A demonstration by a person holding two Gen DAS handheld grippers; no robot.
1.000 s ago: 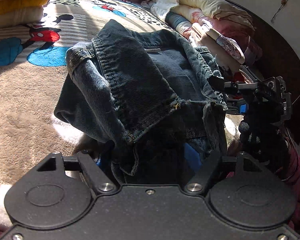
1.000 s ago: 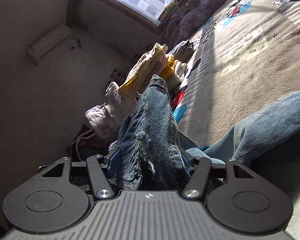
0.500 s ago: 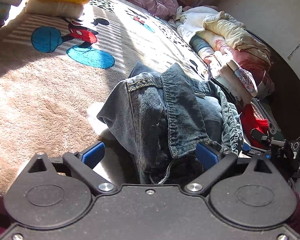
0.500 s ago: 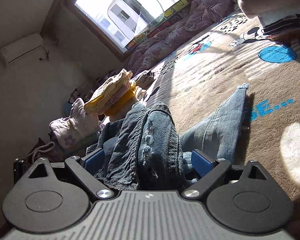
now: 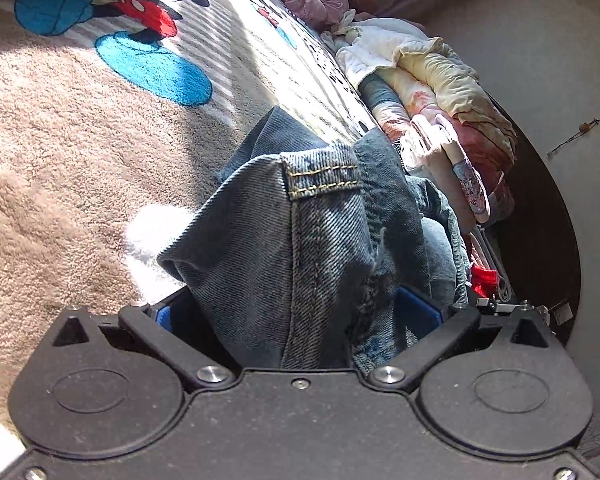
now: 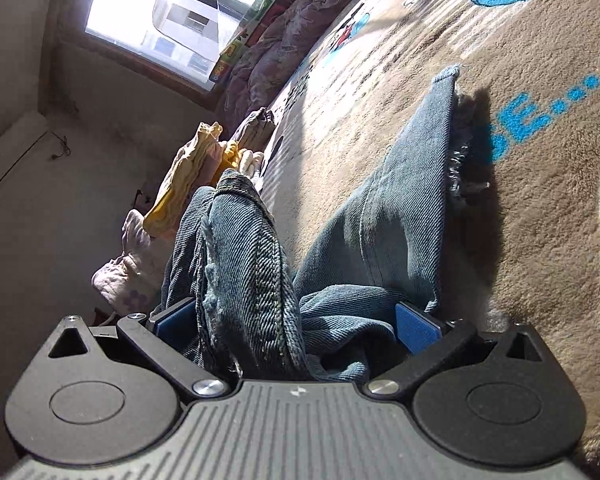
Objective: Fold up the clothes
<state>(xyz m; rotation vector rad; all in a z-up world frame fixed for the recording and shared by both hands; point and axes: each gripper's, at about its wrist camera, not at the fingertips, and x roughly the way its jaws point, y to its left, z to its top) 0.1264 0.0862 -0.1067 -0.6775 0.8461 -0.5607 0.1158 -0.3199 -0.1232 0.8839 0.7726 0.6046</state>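
on the brown cartoon-print blanket (image 6: 520, 184), the jeans (image 5: 300, 248) sit bunched in folds. left gripper (image 5: 296, 312) and right gripper (image 6: 296, 326) jaws are both opening wide, denim between the blue pads (image 6: 414, 326) but unclamped. one frayed leg (image 6: 412, 200) lies flat.

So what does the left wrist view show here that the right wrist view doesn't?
Only the left wrist view: a red-shorts cartoon figure on the blanket and a heap of pale bedding.
Only the right wrist view: a bright window, the frayed trouser hem and blue lettering.
Both: the jeans bunched between wide, opening jaws.
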